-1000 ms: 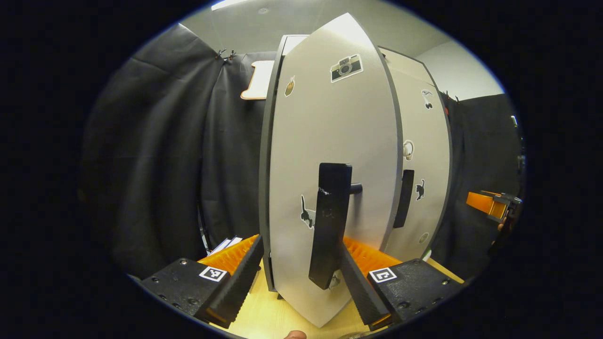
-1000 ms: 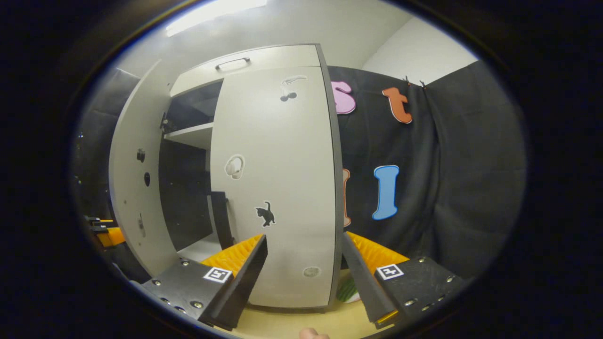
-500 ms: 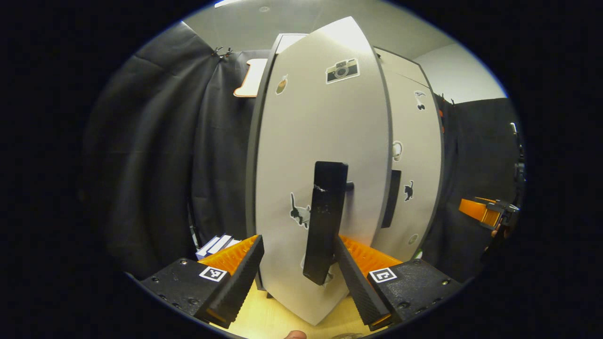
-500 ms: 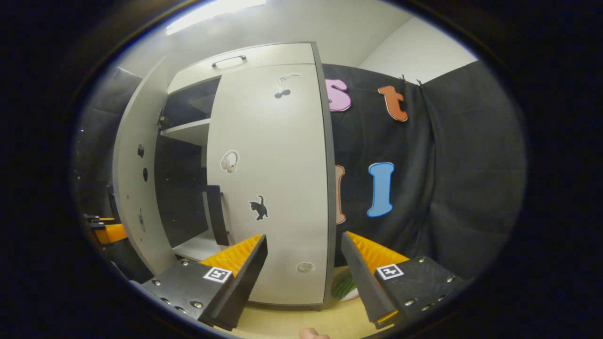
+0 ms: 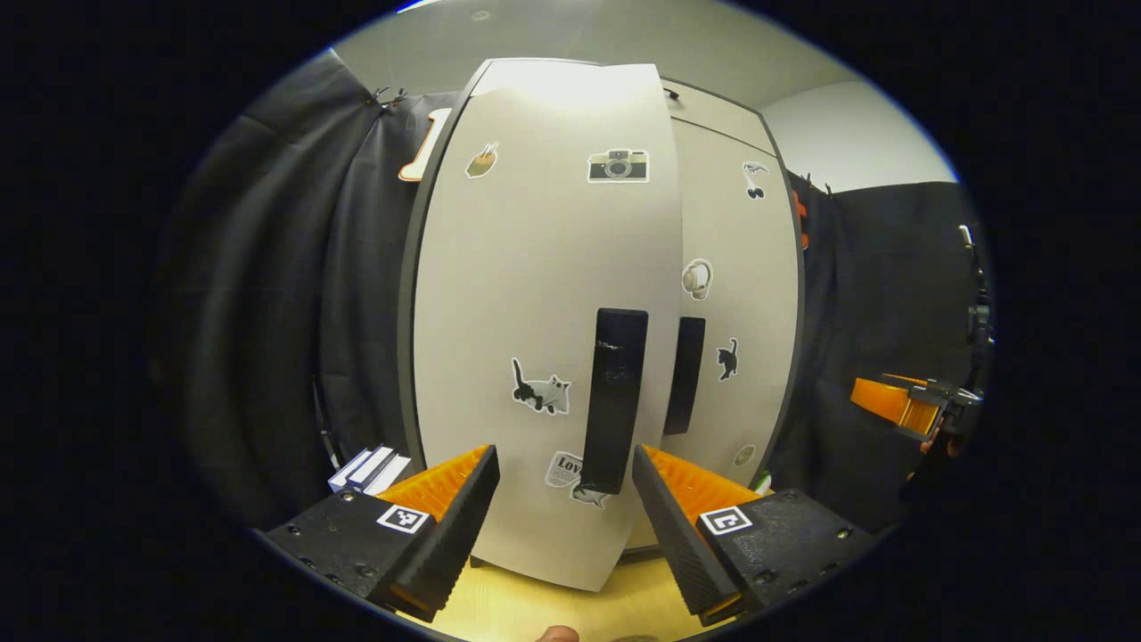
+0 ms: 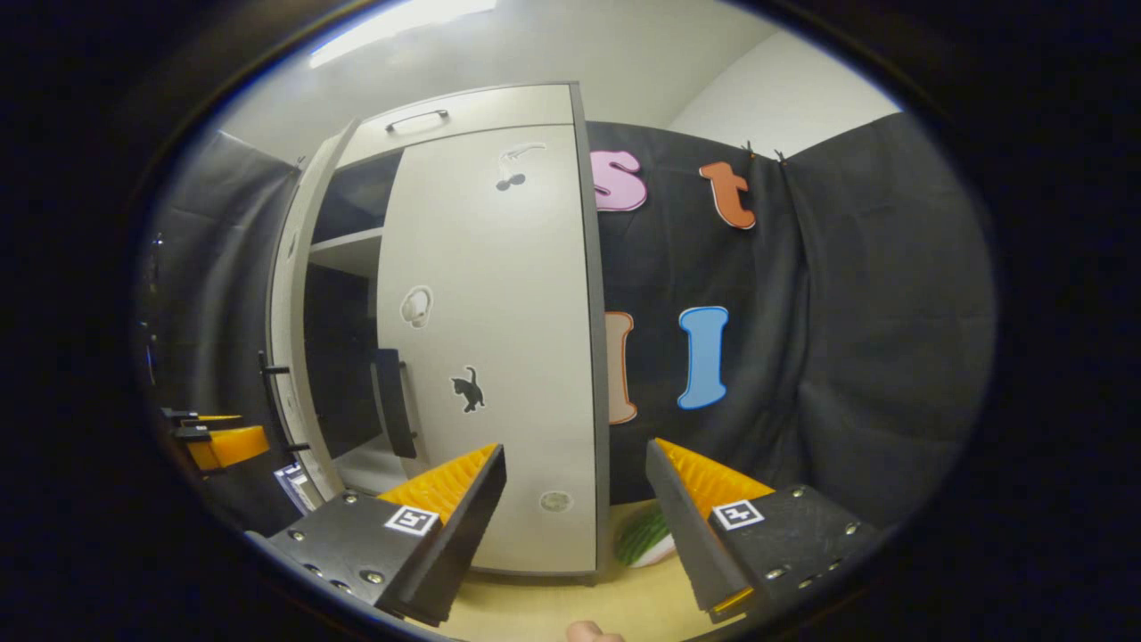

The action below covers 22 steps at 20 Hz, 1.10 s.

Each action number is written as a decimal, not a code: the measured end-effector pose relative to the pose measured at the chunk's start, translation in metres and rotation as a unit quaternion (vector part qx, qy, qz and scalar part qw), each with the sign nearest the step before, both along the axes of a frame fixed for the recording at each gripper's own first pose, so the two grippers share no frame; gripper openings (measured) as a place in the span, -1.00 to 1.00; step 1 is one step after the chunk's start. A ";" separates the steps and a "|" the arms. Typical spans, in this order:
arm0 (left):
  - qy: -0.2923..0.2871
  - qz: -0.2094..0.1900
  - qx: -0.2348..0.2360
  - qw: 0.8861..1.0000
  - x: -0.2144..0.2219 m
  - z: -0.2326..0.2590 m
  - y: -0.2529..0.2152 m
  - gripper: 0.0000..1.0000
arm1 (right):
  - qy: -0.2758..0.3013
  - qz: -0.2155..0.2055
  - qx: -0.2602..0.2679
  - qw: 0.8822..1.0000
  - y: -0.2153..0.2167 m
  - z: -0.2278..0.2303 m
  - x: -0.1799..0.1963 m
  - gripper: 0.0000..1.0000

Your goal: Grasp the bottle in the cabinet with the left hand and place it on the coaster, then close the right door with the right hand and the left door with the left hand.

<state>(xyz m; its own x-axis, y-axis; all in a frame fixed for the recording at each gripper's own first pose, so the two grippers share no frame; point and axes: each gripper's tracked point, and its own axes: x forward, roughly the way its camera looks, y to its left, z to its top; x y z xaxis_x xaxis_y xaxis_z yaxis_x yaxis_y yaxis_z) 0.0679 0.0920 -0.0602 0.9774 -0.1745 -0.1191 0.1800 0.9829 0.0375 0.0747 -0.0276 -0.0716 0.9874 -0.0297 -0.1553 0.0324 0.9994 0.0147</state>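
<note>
The cabinet [image 5: 544,294] serves as the landmark here. In the left gripper view, the left gripper [image 5: 564,508] sits nearest, its fingers [image 5: 446,526] spread apart with nothing between them, just in front of the cabinet's left door [image 5: 526,312]. The long black handle [image 5: 613,401] of that door rises from between the two fingertips; whether either finger touches it cannot be told. The left door is nearly shut but stands slightly proud of the right door [image 5: 735,303], whose own dark handle [image 5: 685,374] sits just beside the first. Stickers dot both doors, among them a cat [image 5: 539,392] and a camera [image 5: 618,166] on the left one. A stack of small white items [image 5: 370,468] lies at the cabinet's left foot on the wooden table [image 5: 526,606]. To the right of the cabinet, farther off, the right gripper [image 5: 909,406] hangs in the air.

In the right gripper view, the right gripper [image 6: 575,517] is likewise open and empty, well short of the cabinet. The right door [image 6: 499,348] lies closed flat against the cabinet front, while the left door [image 6: 299,321] is ajar, with a shelf [image 6: 348,254] visible in the dark gap. A green-and-white object [image 6: 644,539] rests on the table at the cabinet's right foot, too hidden to identify. The left gripper [image 6: 218,441] shows beyond the left door's edge. The bottle and the coaster cannot be made out for certain.
</note>
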 end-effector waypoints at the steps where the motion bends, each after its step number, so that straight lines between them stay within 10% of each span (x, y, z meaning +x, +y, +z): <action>1: -0.001 -0.001 -0.002 1.000 0.000 0.001 -0.001 0.89 | -0.001 0.000 0.000 1.000 -0.001 0.000 0.000 0.92; 22: -0.008 -0.004 -0.004 1.000 0.007 0.009 -0.005 0.89 | -0.009 0.036 -0.002 0.999 0.031 0.006 0.009 0.92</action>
<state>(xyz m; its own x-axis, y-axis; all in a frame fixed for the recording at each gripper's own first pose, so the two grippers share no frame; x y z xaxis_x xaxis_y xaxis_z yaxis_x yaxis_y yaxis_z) 0.0750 0.0872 -0.0510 0.9778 -0.1831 -0.1024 0.1873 0.9818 0.0329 0.0839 0.0037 -0.0652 0.9896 0.0402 -0.1378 -0.0392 0.9992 0.0103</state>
